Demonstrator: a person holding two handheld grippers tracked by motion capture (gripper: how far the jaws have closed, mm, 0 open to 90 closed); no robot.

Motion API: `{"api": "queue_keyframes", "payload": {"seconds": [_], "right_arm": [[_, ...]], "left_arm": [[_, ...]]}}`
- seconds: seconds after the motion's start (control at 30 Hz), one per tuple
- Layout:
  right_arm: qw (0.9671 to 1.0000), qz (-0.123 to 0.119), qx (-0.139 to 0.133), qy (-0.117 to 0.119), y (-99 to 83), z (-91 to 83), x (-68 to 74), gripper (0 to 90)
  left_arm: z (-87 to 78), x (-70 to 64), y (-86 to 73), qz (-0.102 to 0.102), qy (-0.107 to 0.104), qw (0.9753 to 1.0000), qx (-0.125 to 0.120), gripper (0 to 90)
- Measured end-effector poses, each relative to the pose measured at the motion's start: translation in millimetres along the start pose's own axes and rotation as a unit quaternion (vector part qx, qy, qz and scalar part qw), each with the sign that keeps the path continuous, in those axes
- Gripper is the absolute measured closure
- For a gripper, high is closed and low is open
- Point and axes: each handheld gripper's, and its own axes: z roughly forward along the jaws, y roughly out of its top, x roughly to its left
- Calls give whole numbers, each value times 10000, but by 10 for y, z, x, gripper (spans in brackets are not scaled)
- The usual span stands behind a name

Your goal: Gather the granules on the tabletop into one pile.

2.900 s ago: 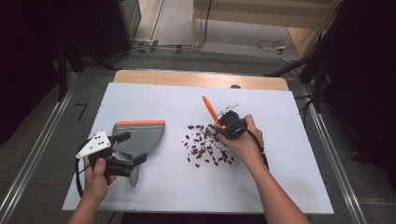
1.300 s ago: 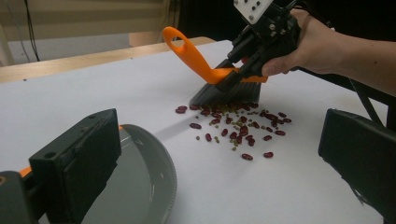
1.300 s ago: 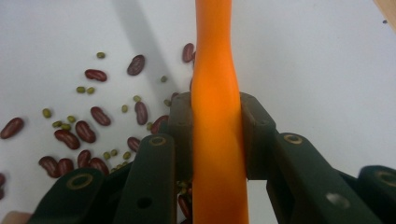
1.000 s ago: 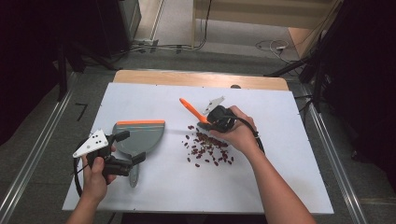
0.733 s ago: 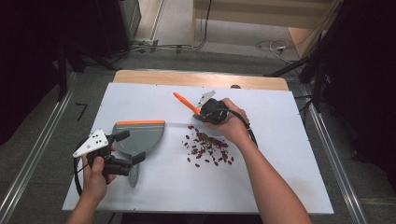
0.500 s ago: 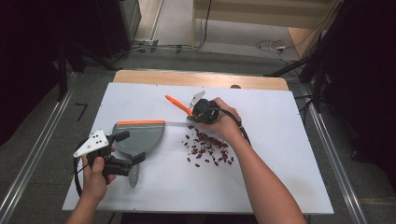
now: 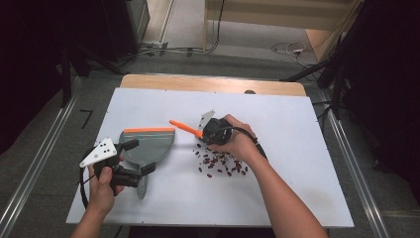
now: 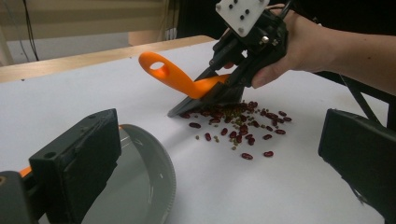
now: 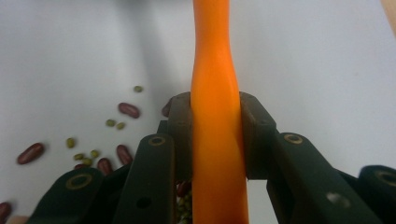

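Dark red and small green beans point(image 7: 221, 162) lie scattered mid-table, also seen as beans point(image 8: 238, 128) from the left gripper view. My right gripper point(image 7: 204, 133) is shut on the orange handle of a small brush point(image 7: 182, 127). The brush's dark head point(image 8: 210, 99) rests at the far left edge of the pile, and the orange handle point(image 9: 214, 93) runs up between the jaws of the right gripper point(image 9: 215, 135). A grey dustpan point(image 7: 148, 145) with an orange lip lies left of the beans. My left gripper point(image 7: 139, 157) stands open over the dustpan's near part; the left gripper point(image 8: 219, 154) shows its jaws wide apart.
The white tabletop point(image 7: 297, 124) has a wooden strip point(image 7: 213, 83) along its far edge. Metal rails point(image 7: 34, 168) run along the floor on both sides, and cables point(image 7: 198, 49) lie beyond the table. A black cable trails from each gripper.
My right gripper moved left along the far side of the beans with the brush, whose handle swung from pointing away to pointing left toward the dustpan. The left gripper and dustpan stayed put.
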Motion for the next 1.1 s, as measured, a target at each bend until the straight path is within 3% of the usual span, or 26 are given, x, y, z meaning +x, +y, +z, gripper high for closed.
{"api": "queue_keyframes", "payload": {"seconds": [0.47, 0.67, 0.77, 0.87, 1.0, 1.1], "right_arm": [[9988, -378, -127, 268, -79, -123, 144, 690], [9989, -284, -379, -55, -71, -257, 94, 690], [9986, 13, -500, -153, -25, -412, 54, 690], [9959, 649, -631, -35, 44, -548, 82, 690], [9879, 1385, -641, 287, 134, -606, 243, 690], [9777, 1919, -666, 524, 179, -563, 358, 690]], "left_arm": [[-12, -1, 1, -19, -1, 10000, -11, 0], [-13, -1, 3, -12, 12, 10000, -16, 0], [-12, 6, -1, -24, 25, 10000, -3, 0], [-8, 10, -4, -15, 23, 10000, 10, 0], [5, 1, -6, -7, 9, 10000, 15, 0], [6, -7, -1, 12, 6, 10000, 21, 0]]}}
